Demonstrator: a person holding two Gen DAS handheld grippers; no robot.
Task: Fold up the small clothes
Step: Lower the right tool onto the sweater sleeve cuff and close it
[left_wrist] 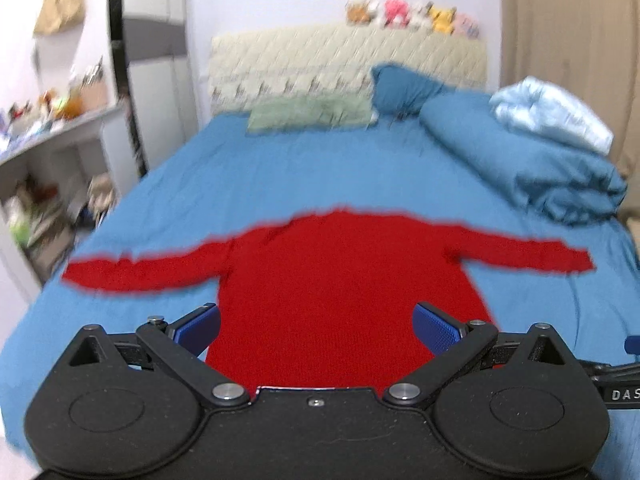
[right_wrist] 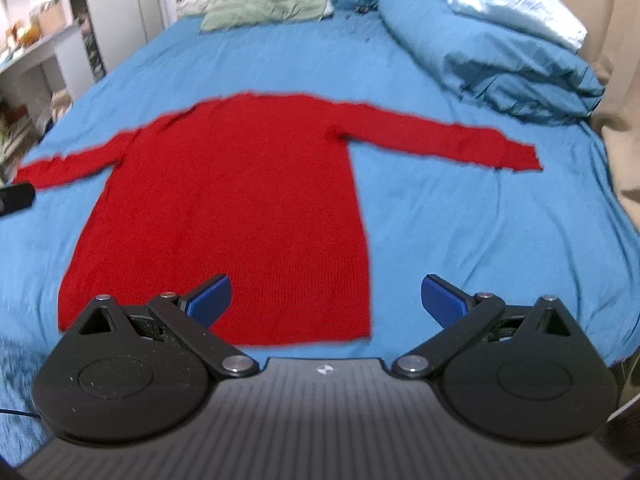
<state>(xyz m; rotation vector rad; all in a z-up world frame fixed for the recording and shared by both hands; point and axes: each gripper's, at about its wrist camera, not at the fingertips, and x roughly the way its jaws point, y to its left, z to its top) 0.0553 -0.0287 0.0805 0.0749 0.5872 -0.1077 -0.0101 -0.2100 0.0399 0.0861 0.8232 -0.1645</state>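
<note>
While both tools hang above the foot of the bed [right_wrist: 460,216], the red sweater [right_wrist: 228,200] lies flat and spread on the blue sheet, hem toward the cameras, neckline toward the headboard, its body's long axis running straight away from us and both sleeves flung out sideways. The left hand-held gripper [left_wrist: 316,326] has its blue pads wide apart with nothing between them, poised over the hem's middle, the red knit filling the gap in its view. The right hand-held gripper [right_wrist: 325,298] is spread wide too, empty, and looks down on the hem's right corner, one pad over red, the other over bare sheet. Neither touches the cloth as far as the blur allows. No fold is made yet, so this reads as the very start. The left sleeve [left_wrist: 140,272] stretches off to the left side, the right sleeve [right_wrist: 440,140] toward the rolled duvet [right_wrist: 500,52]; each sleeve sits nearer its own-side tool, which would suit a sleeve-in fold first.
</note>
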